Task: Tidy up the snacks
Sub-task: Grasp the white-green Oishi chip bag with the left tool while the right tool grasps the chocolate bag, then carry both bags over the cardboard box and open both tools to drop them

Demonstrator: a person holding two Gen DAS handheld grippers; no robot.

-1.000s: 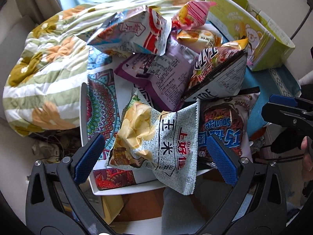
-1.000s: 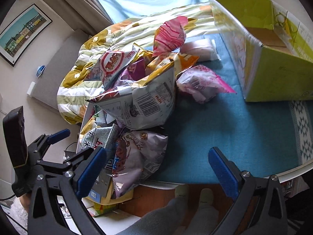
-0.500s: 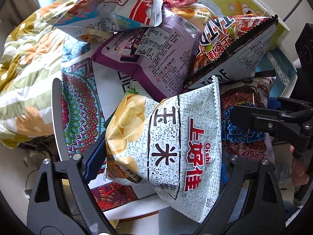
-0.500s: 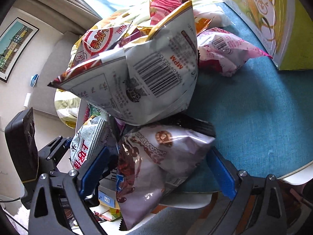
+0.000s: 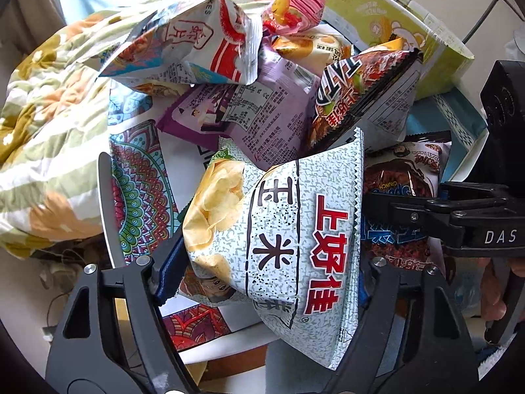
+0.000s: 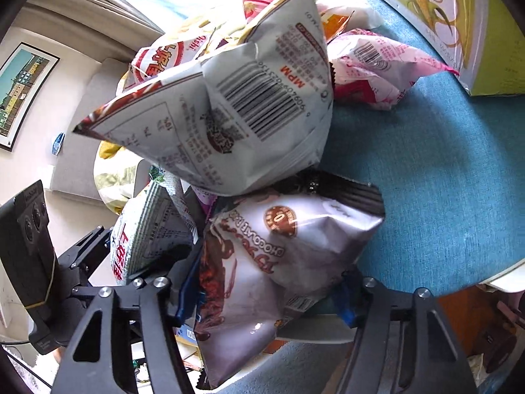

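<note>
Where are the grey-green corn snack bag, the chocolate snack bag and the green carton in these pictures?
grey-green corn snack bag [image 5: 288, 229]: left wrist view, middle of its printed front.
chocolate snack bag [image 6: 279, 262]: right wrist view, middle of its shiny front.
green carton [image 6: 459, 16]: right wrist view, its printed side wall.

Both tools point steeply down, the left tool [image 5: 262, 272] and right tool [image 6: 265, 292] closing their jaws.

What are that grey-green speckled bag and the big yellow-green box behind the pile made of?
The speckled bag looks like thin printed plastic film with a fairly matt face: it creases softly and has a serrated sealed edge. The yellow-green box looks like printed cardboard: stiff flat walls and a pale raw edge along the rim.
</note>
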